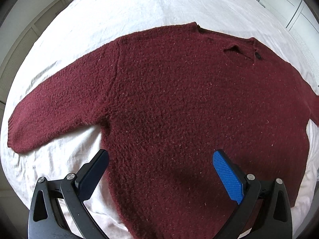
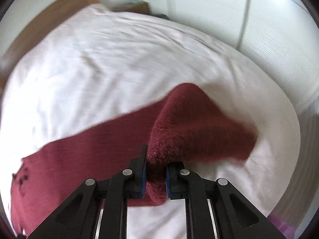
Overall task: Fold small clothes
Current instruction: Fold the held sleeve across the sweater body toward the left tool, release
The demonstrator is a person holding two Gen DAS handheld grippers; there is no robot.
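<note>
A dark red knitted sweater (image 1: pixel 179 99) lies flat on the white bed sheet (image 1: pixel 139 6), its collar with a dark button (image 1: pixel 257 56) at the far right. One sleeve (image 1: pixel 49 115) stretches out to the left. My left gripper (image 1: pixel 159 159) is open above the sweater's lower body, holding nothing. In the right wrist view my right gripper (image 2: pixel 156 171) is shut on the other sleeve (image 2: pixel 195 127) and holds it lifted off the sheet (image 2: pixel 119 59). The sweater body (image 2: pixel 69 165) lies to the left. That view is motion-blurred.
The bed fills both views. A wooden bed frame (image 2: pixel 45 18) and a nightstand (image 2: pixel 135 7) stand at the far end. White wardrobe doors (image 2: pixel 269 29) run along the right side. A wall panel (image 1: pixel 18 49) is at the left.
</note>
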